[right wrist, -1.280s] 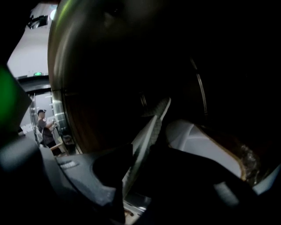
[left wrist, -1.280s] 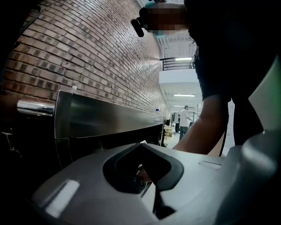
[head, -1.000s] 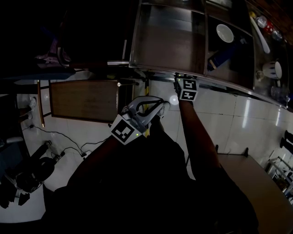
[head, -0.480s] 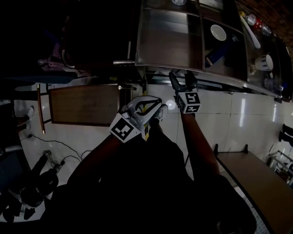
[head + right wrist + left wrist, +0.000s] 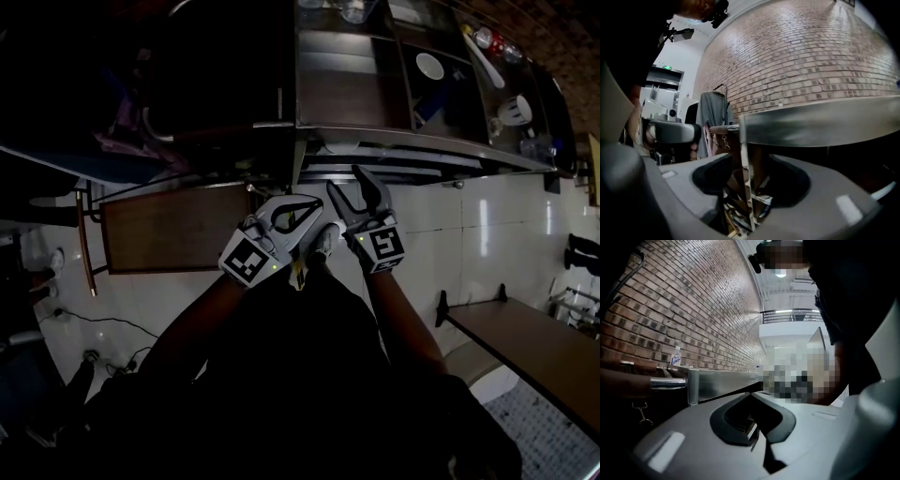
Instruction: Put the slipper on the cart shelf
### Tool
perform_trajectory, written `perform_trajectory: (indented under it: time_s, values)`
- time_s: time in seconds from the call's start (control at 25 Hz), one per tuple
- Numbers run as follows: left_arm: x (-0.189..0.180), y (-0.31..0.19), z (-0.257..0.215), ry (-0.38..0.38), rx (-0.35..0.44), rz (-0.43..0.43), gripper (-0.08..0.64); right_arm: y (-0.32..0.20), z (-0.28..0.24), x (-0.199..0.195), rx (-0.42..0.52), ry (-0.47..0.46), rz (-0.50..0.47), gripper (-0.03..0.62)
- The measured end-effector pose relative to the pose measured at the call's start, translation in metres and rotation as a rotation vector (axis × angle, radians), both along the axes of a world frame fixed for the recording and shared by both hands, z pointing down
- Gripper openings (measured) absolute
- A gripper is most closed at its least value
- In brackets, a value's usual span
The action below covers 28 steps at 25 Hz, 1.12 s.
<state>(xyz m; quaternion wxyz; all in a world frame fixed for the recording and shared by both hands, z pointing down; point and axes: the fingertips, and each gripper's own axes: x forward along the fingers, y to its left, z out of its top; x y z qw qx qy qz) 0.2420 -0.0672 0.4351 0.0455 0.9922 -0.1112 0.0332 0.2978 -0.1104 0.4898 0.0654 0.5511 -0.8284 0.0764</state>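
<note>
In the head view, which is very dark, both grippers hang side by side in front of the steel cart [image 5: 394,141], short of its near rim. The left gripper [image 5: 314,208] has its jaws closed tip to tip. The right gripper [image 5: 345,180] has its jaws spread in a V that points at the cart. Neither carries a slipper, so the placing step looks finished or nearly so, with both hands free. The next move probably calls only for a check that the slipper lies fully on the shelf and does not overhang the edge. A pale shape [image 5: 339,147] sits just under the cart's top rim, on the level below. It may be the slipper, but the picture is too dark to be sure.

In the left gripper view, the left gripper [image 5: 752,393] is closed on nothing, its tips meeting. The cart's steel edge [image 5: 722,383] runs across beyond them, in front of a brick wall [image 5: 693,310].

In the right gripper view, the right gripper [image 5: 749,161] stands wide, though its jaws have just been closing slightly. Nothing is between the pads. The cart's shiny post [image 5: 744,187] and its lower racks show through the gap, further off. No slipper can be picked out there, so its colour and shape cannot be told.
</note>
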Motion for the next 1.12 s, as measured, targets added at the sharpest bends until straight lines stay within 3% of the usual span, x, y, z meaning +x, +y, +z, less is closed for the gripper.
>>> perform_trajectory:
  time_s: [0.16, 0.32, 0.72, 1.12]
  values:
    - [-0.017, 0.004, -0.011, 0.032, 0.013, 0.012, 0.000, 0.022, -0.034, -0.028, 0.025, -0.003, -0.018, 0.213]
    - [-0.034, 0.013, -0.017, 0.032, 0.031, 0.023, 0.000, 0.046, -0.055, -0.044, 0.044, -0.002, -0.014, 0.141]
    - [-0.060, 0.035, -0.032, 0.033, 0.046, -0.033, 0.000, 0.087, -0.075, -0.077, 0.070, 0.080, -0.111, 0.006]
    - [-0.093, 0.078, -0.028, -0.017, 0.029, -0.175, 0.000, 0.127, -0.070, -0.121, 0.059, 0.019, -0.257, 0.000]
